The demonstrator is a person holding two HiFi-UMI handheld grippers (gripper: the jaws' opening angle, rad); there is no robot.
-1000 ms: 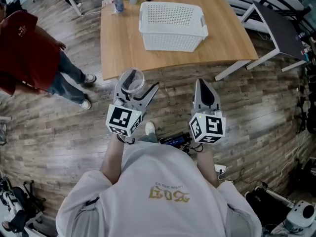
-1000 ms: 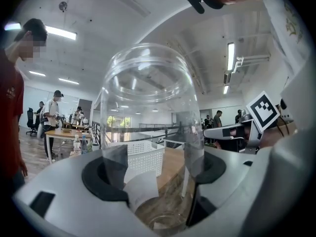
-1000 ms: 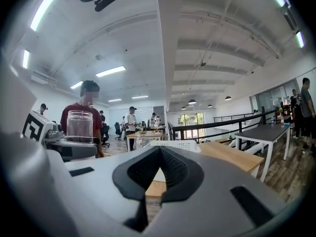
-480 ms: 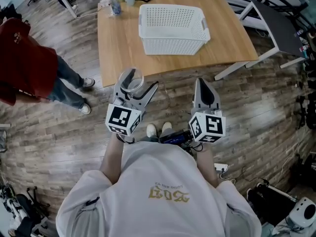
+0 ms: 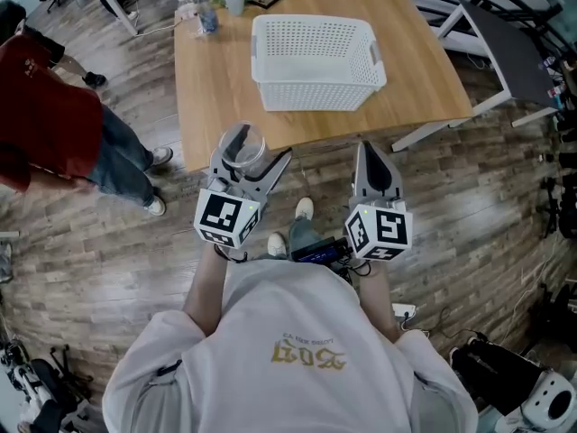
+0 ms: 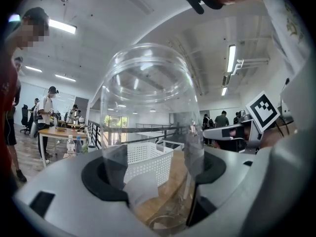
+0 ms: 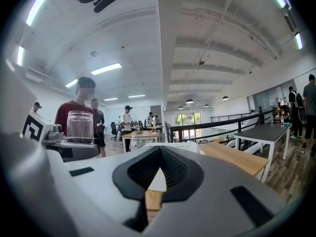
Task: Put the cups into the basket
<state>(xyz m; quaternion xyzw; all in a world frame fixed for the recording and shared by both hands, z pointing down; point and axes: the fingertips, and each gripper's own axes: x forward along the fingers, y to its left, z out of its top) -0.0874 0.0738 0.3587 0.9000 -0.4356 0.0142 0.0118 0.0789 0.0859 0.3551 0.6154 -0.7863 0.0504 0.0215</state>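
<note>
A clear plastic cup [image 5: 241, 147] [image 6: 148, 127] stands upright between the jaws of my left gripper [image 5: 245, 158], which is shut on it, held over the floor just short of the table's near edge. The same cup [image 7: 80, 126] shows at the left of the right gripper view. My right gripper [image 5: 373, 171] is shut with nothing in it and sits beside the left one at the same height. A white perforated basket [image 5: 314, 50] [image 6: 146, 161] stands on the wooden table [image 5: 215, 88], ahead of both grippers, and looks bare inside.
At the table's far left corner stand a water bottle [image 5: 204, 18] and a green mug [image 5: 234, 0]. A person in a red top [image 5: 45, 115] stands left of the table. A dark side table [image 5: 509, 52] is at the right. Cables and gear lie on the floor behind me.
The table and basket have drawn slightly closer and shifted in the head view as I step forward. The person in red has moved left. Both grippers keep their pose.
</note>
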